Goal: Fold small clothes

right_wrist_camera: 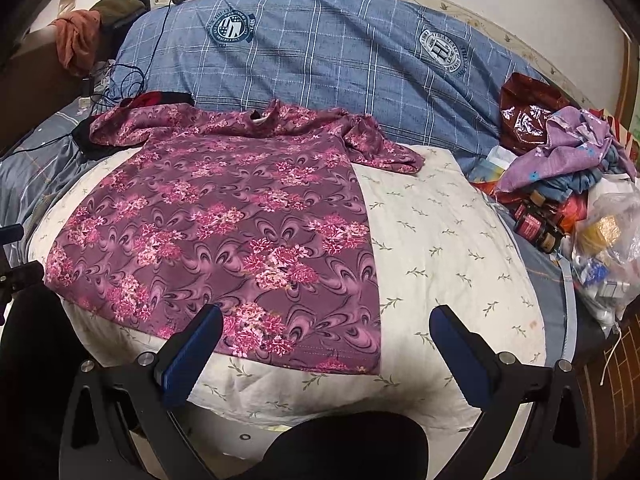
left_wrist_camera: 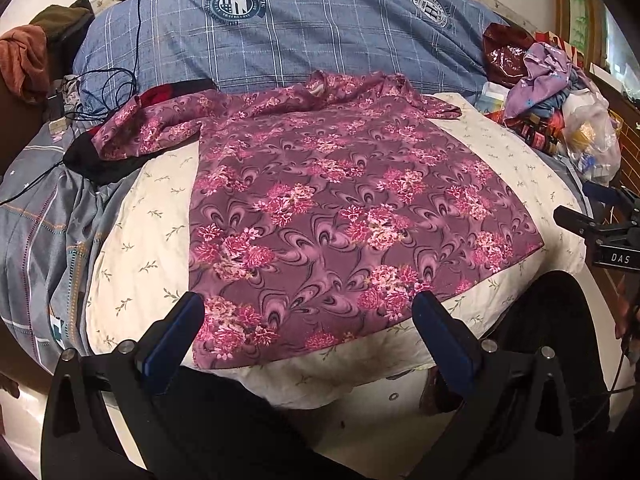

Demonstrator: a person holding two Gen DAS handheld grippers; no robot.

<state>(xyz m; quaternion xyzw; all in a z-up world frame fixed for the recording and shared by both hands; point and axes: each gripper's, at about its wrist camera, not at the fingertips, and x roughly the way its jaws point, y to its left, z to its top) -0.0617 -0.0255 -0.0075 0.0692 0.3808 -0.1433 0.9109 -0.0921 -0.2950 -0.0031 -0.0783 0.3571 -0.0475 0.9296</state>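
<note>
"DAS" shows on the right gripper (left_wrist_camera: 608, 236) at the right edge. A purple floral top (left_wrist_camera: 320, 216) lies flat mid-frame on a cream pillow (right_wrist_camera: 440, 240). Left gripper (left_wrist_camera: 308, 312) and right gripper both gape wide, empty.

**Floral top laid flat on the pillow**

A purple-maroon top (left_wrist_camera: 344, 208) printed with pink flower clusters and swirls lies spread flat, its hem toward the cameras and its neck opening at the far end. The body is smooth with few wrinkles. One short sleeve stretches out to the left, and the other lies crumpled at the right shoulder. The garment rests on a cream cushion with a small leaf print (right_wrist_camera: 440, 240), covering its left part.
</note>
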